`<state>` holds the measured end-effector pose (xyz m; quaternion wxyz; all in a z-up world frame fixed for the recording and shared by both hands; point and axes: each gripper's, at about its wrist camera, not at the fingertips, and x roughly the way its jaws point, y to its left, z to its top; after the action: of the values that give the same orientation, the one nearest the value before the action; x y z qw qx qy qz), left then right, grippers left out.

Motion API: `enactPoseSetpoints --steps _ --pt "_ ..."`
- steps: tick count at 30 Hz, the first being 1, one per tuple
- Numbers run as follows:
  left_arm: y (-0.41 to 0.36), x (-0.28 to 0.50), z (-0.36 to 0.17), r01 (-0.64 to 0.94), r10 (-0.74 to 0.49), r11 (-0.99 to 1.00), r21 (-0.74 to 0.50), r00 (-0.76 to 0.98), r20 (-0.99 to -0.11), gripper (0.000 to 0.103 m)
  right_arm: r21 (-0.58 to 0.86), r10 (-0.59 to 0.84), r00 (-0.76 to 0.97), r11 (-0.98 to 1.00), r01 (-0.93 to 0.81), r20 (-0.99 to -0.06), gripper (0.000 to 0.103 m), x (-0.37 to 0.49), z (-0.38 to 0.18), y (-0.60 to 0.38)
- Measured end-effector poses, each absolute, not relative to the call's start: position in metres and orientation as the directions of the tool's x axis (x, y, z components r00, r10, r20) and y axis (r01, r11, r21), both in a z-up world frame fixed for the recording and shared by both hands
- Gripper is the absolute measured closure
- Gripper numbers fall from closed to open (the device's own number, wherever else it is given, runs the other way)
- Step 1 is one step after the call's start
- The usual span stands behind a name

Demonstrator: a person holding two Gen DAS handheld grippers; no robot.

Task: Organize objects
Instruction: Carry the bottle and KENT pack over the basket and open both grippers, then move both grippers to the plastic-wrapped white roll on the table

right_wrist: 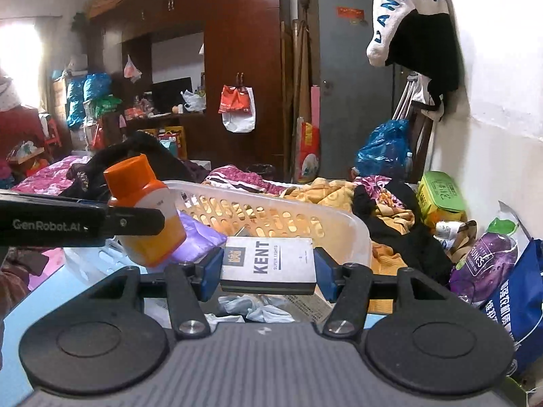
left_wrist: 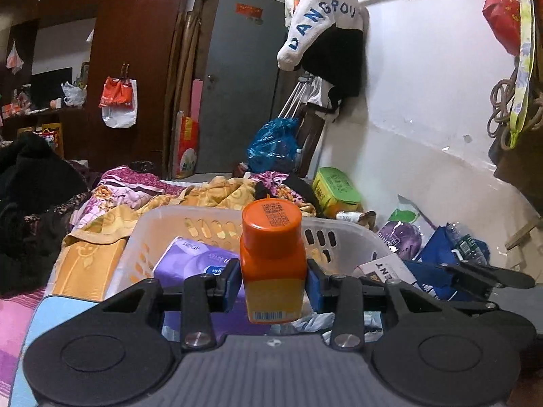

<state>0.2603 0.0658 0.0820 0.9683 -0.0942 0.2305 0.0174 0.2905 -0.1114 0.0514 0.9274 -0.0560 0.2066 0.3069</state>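
Dim indoor light in both views. A window [right_wrist: 18,57] at the far left of the right wrist view glares white. Fisheye bending curves the wall [left_wrist: 441,118] and picture edges. Far clutter looks soft; near parts are sharp.

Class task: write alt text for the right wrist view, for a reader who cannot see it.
The right gripper clamps a Kent cigarette box flat between its blue pads, in front of a white slotted basket on a cluttered bed. At left, the left gripper holds a tilted orange-capped bottle.
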Motion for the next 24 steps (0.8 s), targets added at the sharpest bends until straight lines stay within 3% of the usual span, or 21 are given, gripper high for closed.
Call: enactPoseSetpoints --steps 2,3,4,5,12,24 --pt "0.07 0.262 0.081 -0.062 -0.033 0.977 -0.203 0.9 -0.434 0.051 0.036 0.552 0.725 0.805 -0.592 -0.412 0.041 0.29 0.051 -0.113" --pt "0.072 0.263 0.081 -0.05 -0.044 0.977 -0.207 0.904 -0.425 0.028 0.045 0.548 0.728 0.81 -0.584 -0.413 0.037 0.291 0.051 -0.113" --pt "0.073 0.261 0.081 -0.058 -0.029 0.979 -0.197 0.91 -0.413 0.011 0.049 0.541 0.733 0.817 -0.575 -0.412 0.017 0.291 0.051 -0.114" --pt "0.073 0.257 0.081 -0.074 -0.002 0.981 -0.178 0.92 -0.393 0.009 0.042 0.534 0.745 0.823 -0.567 -0.401 0.004 0.287 0.05 -0.116" --pt "0.074 0.195 0.08 -0.039 -0.013 0.99 -0.139 0.934 -0.356 0.008 0.045 0.565 0.753 0.809 -0.586 -0.336 0.0 0.251 0.051 -0.145" --pt "0.09 0.096 0.002 0.004 -0.086 0.985 -0.171 0.876 -0.475 0.008 0.151 0.622 0.598 0.746 -0.648 -0.505 0.0 0.201 -0.029 -0.19"
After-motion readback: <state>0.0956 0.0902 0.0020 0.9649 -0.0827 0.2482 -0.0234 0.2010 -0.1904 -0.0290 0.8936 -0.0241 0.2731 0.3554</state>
